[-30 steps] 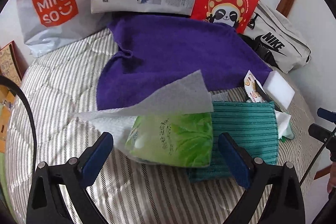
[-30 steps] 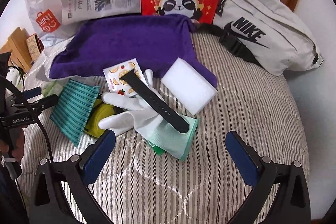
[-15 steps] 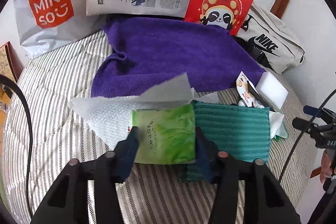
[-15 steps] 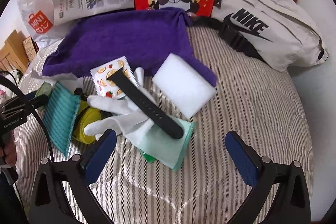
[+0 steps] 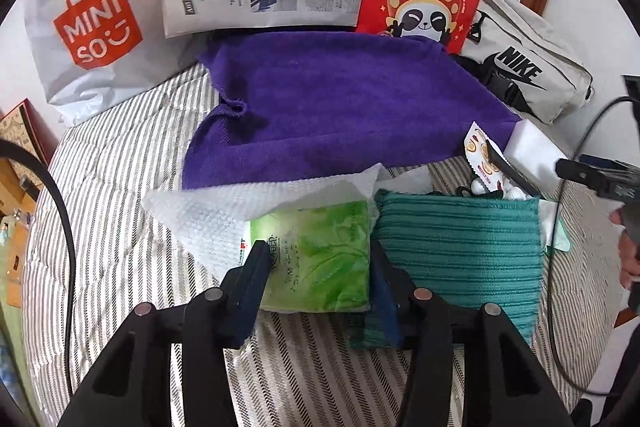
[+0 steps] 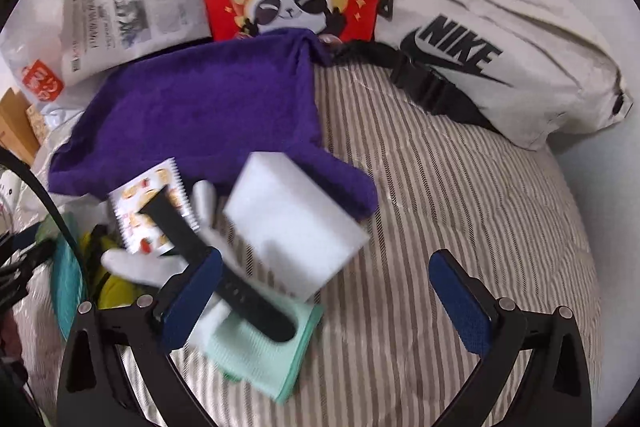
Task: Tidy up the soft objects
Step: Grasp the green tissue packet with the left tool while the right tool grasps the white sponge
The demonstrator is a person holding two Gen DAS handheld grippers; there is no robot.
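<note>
Holding the green tissue pack [image 5: 316, 255] between the pads, my left gripper [image 5: 316, 283] is closed on its near end; the pack lies directly ahead of the fingers on the striped bedding [image 5: 120, 187]. My right gripper [image 6: 320, 291] is spread wide and grips nothing; the white sponge block [image 6: 296, 223] sits just ahead, between its fingers.

Risks from this state:
- The pack is soft film. Excess squeeze may buckle it and let it slide out forward.
- A white paper towel [image 5: 224, 211] lies partly under the pack, on its far and left side. A lift may drag it along.
- The teal ribbed cloth [image 5: 460, 247] touches the left gripper's right finger; it may snag.
- The right gripper's left finger [image 6: 192, 299] overlaps a black strap [image 6: 224, 275] resting on a white glove [image 6: 148, 263]. Closing here may catch both. The right wrist view is blurred, so I cannot confirm contact.

Open room: bare bedding lies to the right of the right gripper and to the left of the left gripper. The purple towel [image 5: 340, 107] lies ahead of both.
</note>
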